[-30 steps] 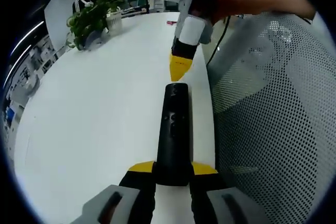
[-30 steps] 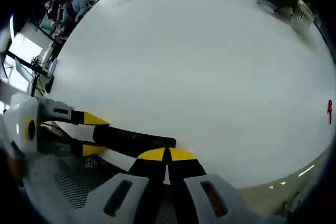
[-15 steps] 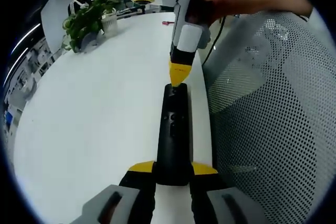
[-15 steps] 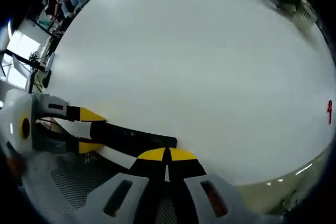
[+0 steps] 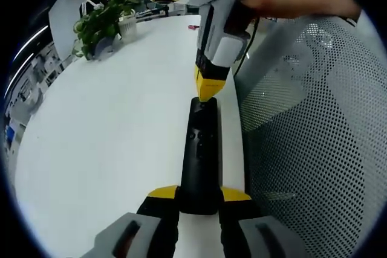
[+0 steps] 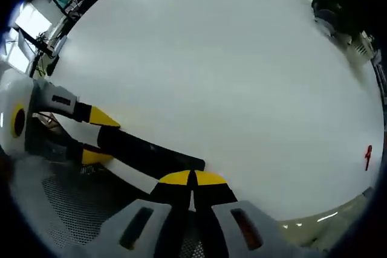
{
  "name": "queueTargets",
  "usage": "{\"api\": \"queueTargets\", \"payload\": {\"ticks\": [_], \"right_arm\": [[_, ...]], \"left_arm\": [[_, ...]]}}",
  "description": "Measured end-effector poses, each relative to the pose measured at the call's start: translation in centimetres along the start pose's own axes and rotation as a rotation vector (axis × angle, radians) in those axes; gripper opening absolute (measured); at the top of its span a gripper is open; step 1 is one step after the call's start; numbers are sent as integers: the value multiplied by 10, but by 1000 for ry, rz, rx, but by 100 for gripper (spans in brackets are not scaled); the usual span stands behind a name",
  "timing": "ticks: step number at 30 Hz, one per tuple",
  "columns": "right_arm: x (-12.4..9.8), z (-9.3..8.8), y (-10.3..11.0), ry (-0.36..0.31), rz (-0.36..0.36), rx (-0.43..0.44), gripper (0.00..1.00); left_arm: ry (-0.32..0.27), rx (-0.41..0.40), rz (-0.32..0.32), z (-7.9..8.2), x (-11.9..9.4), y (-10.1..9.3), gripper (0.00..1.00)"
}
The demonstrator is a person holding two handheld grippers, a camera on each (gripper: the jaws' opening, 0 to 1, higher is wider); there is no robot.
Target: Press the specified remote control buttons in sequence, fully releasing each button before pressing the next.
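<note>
A long black remote control [image 5: 200, 152] lies along the right edge of the white table [image 5: 115, 125], its near end clamped between my left gripper [image 5: 199, 196] jaws. My right gripper [image 5: 207, 92] comes down from above, held by a hand, its yellow tips shut together and touching the remote's far end. In the right gripper view my right gripper [image 6: 193, 176] is shut with its tips at the end of the remote control [image 6: 145, 152], and my left gripper [image 6: 91, 137] grips the remote's other end at the left.
A potted green plant [image 5: 103, 22] stands at the table's far left. A perforated mesh chair back [image 5: 314, 143] fills the right, beside the table edge. A small red object [image 6: 367, 156] lies near the table's far edge.
My right gripper has come down from just above the remote's far end until its shut tips touch it. The left gripper still holds the remote.
</note>
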State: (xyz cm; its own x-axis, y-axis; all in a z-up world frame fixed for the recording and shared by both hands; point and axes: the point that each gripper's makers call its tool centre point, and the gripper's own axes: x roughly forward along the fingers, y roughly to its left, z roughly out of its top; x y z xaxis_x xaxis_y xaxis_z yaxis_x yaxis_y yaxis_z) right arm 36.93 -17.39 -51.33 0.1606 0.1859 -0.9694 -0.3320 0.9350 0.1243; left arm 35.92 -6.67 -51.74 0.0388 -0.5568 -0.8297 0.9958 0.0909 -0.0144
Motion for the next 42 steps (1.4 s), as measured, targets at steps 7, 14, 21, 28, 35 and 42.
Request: {"api": "queueTargets", "payload": {"ticks": [7, 14, 21, 28, 35, 42], "right_arm": [[0, 1, -1, -3, 26, 39, 0], [0, 1, -1, -6, 29, 36, 0], [0, 1, -1, -8, 36, 48, 0], [0, 6, 8, -28, 76, 40, 0], [1, 5, 12, -20, 83, 18, 0], [2, 3, 15, -5, 89, 5, 0]], "left_arm": [[-2, -1, 1, 0, 0, 0, 25], [-6, -5, 3, 0, 0, 0, 25], [-8, -5, 2, 0, 0, 0, 25], [-10, -4, 2, 0, 0, 0, 25], [-11, -2, 1, 0, 0, 0, 25], [-12, -3, 1, 0, 0, 0, 25]]}}
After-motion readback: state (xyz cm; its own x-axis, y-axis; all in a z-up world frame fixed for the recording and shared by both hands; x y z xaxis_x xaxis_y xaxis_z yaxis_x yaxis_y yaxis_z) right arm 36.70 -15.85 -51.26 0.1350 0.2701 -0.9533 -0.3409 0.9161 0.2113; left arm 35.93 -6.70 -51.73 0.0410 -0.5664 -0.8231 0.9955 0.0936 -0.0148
